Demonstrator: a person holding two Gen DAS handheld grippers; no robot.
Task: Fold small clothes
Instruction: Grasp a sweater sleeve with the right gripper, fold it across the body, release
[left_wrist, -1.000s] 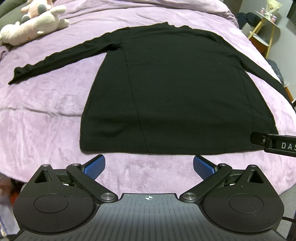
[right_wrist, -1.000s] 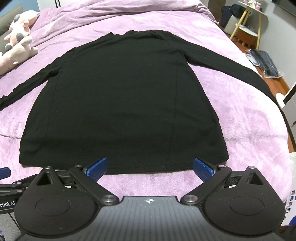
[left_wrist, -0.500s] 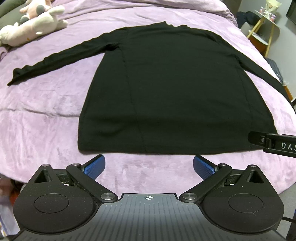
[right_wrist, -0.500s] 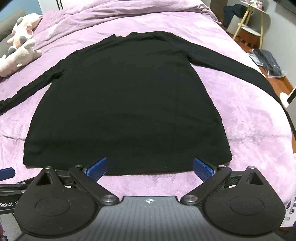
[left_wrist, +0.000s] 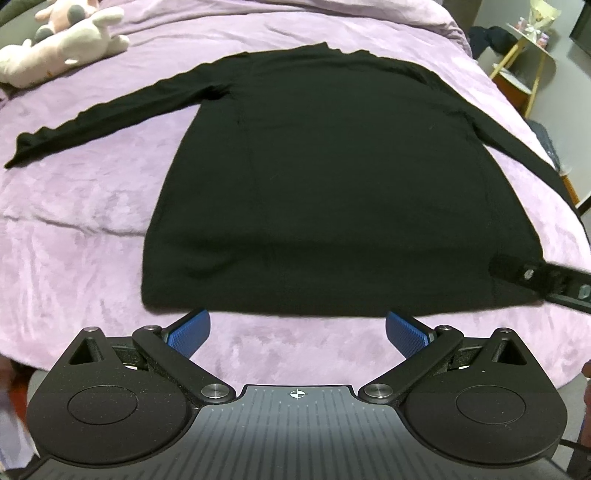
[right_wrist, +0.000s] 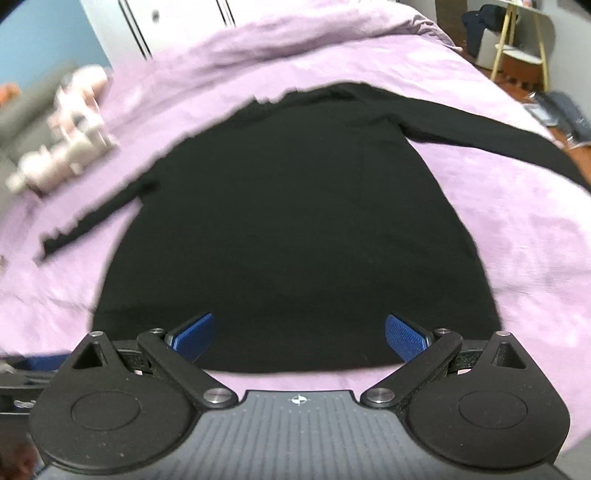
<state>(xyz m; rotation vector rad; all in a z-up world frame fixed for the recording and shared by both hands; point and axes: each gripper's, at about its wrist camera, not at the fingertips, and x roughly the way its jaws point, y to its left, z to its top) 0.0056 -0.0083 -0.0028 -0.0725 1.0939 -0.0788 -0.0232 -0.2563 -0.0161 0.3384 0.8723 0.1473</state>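
Observation:
A black long-sleeved top lies flat on the purple bed cover, hem toward me, both sleeves spread out to the sides. It also shows in the right wrist view. My left gripper is open and empty, its blue pads just short of the hem. My right gripper is open and empty, its pads over the hem edge. The right gripper's finger reaches in over the hem's right corner in the left wrist view.
A purple bed cover lies under the top. A pale plush toy lies at the far left of the bed, also in the right wrist view. A yellow-legged side table stands beyond the bed's right edge.
Both grippers moved forward toward the hem. The right gripper moved fast and swung right; its view is blurred and its pads now overlap the hem.

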